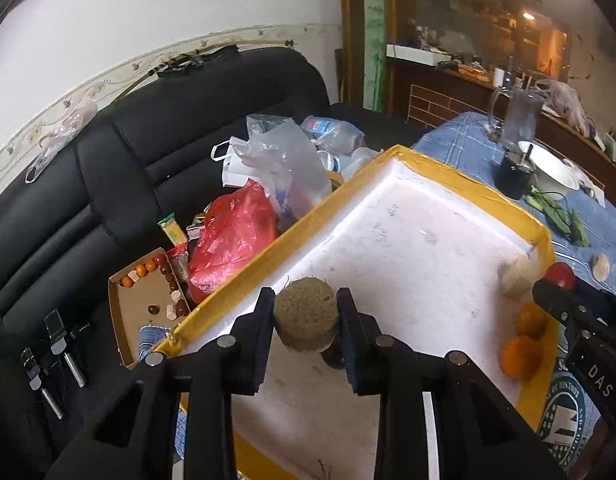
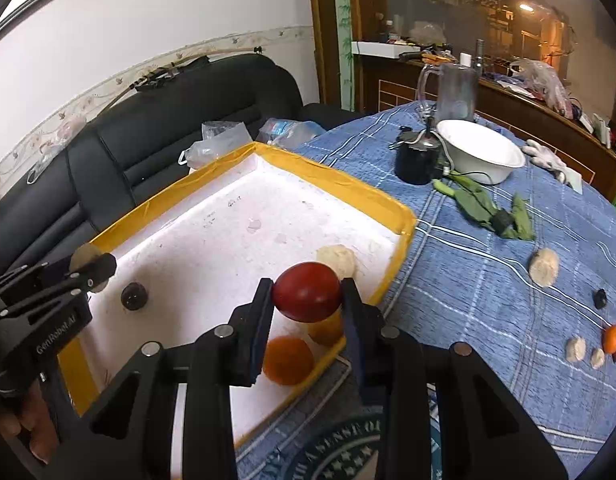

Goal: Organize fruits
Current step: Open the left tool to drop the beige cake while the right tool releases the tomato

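My left gripper (image 1: 305,300) is shut on a brown fuzzy fruit (image 1: 305,320), held over the near left part of a white foam tray with a yellow rim (image 1: 267,248). Just beneath it a small dark fruit (image 1: 334,354) lies in the tray. My right gripper (image 2: 306,292) is shut on a red fruit (image 2: 308,298) above the tray's near right corner. Two oranges (image 2: 287,360) (image 2: 326,330) lie below it, with a pale lump (image 2: 336,260) behind. More fruit lies loose on the blue cloth: a pale one (image 2: 544,266), a small orange (image 2: 612,338) and several small pieces.
A black sofa (image 1: 107,168) behind the tray holds plastic bags (image 1: 235,240) and an open cardboard box of beads (image 1: 147,304). On the cloth stand a white bowl (image 2: 480,152), a glass mug (image 2: 456,92), a dark jar (image 2: 416,164) and green leaves (image 2: 484,204).
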The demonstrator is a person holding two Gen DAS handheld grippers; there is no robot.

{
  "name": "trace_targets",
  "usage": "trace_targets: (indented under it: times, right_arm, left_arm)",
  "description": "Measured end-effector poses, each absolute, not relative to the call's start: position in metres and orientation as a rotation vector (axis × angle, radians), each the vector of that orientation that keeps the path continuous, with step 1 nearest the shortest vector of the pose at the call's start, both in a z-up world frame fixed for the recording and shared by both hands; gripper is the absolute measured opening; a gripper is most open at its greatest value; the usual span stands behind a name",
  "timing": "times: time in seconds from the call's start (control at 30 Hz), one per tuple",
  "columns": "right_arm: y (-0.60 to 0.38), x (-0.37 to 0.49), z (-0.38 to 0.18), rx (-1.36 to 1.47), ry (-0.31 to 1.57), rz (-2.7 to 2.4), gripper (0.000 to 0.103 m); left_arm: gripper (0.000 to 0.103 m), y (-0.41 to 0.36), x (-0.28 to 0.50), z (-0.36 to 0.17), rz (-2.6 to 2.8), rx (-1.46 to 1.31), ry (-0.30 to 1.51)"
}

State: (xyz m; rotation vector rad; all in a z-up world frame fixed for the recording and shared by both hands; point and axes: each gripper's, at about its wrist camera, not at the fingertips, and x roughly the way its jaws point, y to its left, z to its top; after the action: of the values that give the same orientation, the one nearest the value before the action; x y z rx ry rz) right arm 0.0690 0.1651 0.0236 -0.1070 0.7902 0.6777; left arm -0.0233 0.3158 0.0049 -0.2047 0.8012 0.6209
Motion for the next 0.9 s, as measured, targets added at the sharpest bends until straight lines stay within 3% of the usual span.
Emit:
trace_targets:
  times: [0.83, 0.87, 0.9]
  right_arm:
    - [0.226, 0.102, 0.001, -0.210, 0.844, 0.714, 0.036]
    - [0.227, 0.103, 0.000, -0.210, 0.845, 0.713, 0.036]
    - [0.228, 0.104, 0.000, -0.209, 0.847, 0.710, 0.036]
  left_arm:
    - [0.031, 0.336, -0.025, -0.014, 0.650, -0.268, 0.847]
    - [0.031, 0.336, -0.025, -0.015, 0.651, -0.270, 0.855]
    - [0.039, 0.336, -0.025, -0.015, 0.658, -0.268, 0.858]
